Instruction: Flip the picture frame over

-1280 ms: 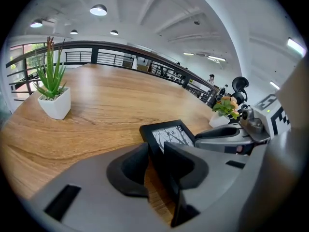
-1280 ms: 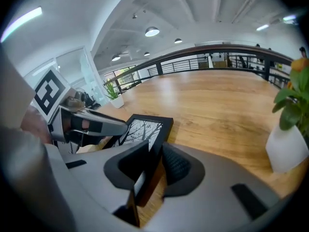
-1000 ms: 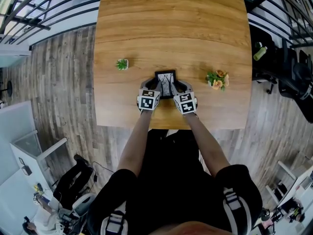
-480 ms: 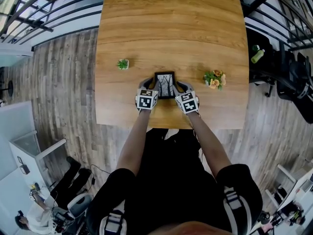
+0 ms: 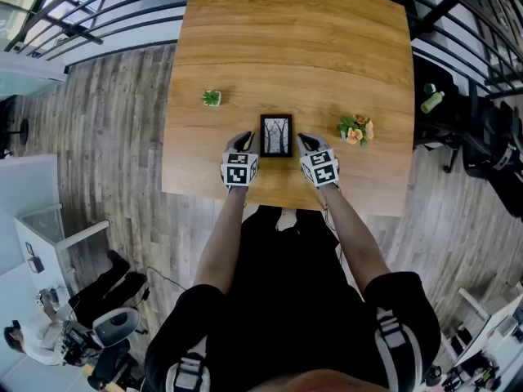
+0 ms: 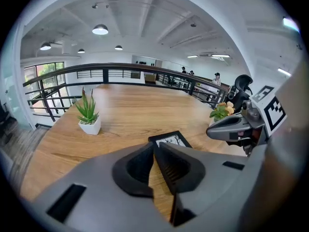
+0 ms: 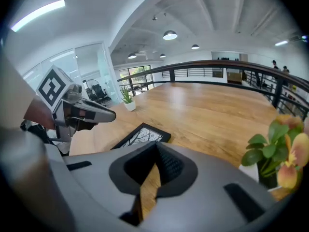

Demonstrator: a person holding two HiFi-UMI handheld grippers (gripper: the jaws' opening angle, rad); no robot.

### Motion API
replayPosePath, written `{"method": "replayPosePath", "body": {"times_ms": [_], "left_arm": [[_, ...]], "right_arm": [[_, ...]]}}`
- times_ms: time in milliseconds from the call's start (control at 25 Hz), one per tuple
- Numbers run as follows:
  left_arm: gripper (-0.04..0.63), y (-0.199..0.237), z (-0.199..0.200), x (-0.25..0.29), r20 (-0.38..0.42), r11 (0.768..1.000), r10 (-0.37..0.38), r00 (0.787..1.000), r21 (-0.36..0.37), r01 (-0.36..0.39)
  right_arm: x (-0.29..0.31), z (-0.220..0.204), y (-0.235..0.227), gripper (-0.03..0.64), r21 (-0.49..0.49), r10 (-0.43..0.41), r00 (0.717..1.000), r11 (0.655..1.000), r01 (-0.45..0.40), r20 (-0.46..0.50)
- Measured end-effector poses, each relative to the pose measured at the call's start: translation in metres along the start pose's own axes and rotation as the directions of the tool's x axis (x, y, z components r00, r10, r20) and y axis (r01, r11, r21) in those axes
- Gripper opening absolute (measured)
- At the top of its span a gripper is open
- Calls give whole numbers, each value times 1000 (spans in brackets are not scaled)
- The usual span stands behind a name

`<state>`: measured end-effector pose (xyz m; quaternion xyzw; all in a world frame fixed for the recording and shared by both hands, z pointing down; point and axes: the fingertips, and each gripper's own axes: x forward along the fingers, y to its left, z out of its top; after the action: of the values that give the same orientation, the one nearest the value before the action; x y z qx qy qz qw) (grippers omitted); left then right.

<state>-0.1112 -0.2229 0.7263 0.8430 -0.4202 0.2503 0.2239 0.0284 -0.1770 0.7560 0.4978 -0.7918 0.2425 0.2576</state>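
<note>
A black picture frame (image 5: 276, 135) lies flat on the wooden table (image 5: 294, 47), its tree picture facing up; it also shows in the left gripper view (image 6: 169, 139) and the right gripper view (image 7: 142, 135). My left gripper (image 5: 243, 141) hovers just left of the frame, clear of it. Its jaws (image 6: 154, 146) have just been closing and now meet at the tips with nothing between them. On the frame's right, my right gripper (image 5: 304, 141) is also apart from it. Its jaws (image 7: 155, 146) have just closed too and stand shut and empty.
A small succulent in a white pot (image 5: 212, 98) stands on the table to the left, a pot of orange flowers (image 5: 354, 129) to the right. The table's near edge is just behind my grippers. A black railing (image 5: 98, 23) and a green bottle (image 5: 431, 100) lie beyond the table.
Both grippers, which flanked the frame closely with their fingers at its sides, have lifted away and back towards me. Their jaws have closed. The frame stays flat on the table.
</note>
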Motion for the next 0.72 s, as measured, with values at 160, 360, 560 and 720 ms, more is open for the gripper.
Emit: {"method": "replayPosePath", "body": {"times_ms": [160,360,560,720], "left_arm": [[40,-6,1,-18,15,999,32,999,-15,-31],[34,-19,-6,-38,19,997,73,997,-37,-72],[32,-21,-9,-54,31,992,114,993,-53,-112],[32,-21,-7,-65,43,987,152,987,-63,-149]], "right_arm": [[-14,4,3,5,-58,18,1000,998,-18,0],[-31,2,5,5,-90,41,999,995,-41,3],[-42,5,11,4,-123,72,997,990,-70,16],[-46,6,11,5,-145,94,995,985,-89,23]]}}
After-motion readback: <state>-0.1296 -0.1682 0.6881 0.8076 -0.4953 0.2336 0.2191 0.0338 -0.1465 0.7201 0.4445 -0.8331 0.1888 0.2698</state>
